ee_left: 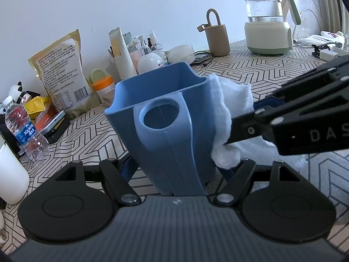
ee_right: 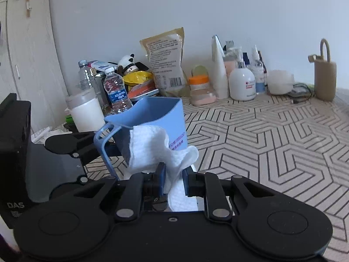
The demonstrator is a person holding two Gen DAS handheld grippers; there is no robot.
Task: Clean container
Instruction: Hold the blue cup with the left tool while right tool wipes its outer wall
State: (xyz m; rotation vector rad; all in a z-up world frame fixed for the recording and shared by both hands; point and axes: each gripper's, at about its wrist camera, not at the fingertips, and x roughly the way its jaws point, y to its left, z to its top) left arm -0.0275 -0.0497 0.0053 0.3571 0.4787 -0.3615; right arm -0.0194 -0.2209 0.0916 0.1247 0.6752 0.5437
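The blue plastic container [ee_left: 165, 100] is a square cup with a handle, and it stands upright over the patterned table. My left gripper [ee_left: 176, 170] is shut on its lower body, with the handle facing the left wrist camera. A white cloth [ee_left: 233, 96] lies against the cup's right wall, pinched by my right gripper [ee_left: 240, 122], which reaches in from the right. In the right wrist view the cloth [ee_right: 148, 148] drapes from my right gripper [ee_right: 174, 174] onto the side of the cup [ee_right: 157, 118]. My left gripper [ee_right: 109, 150] holds the cup from the left there.
Along the wall stand a water bottle [ee_left: 24, 128], a printed food pouch [ee_left: 63, 72], lotion bottles [ee_left: 148, 59], a beige flask [ee_left: 218, 37] and a glass kettle [ee_left: 268, 19]. A white jar [ee_right: 85, 111] sits behind the cup. The patterned tablecloth [ee_right: 261, 135] stretches to the right.
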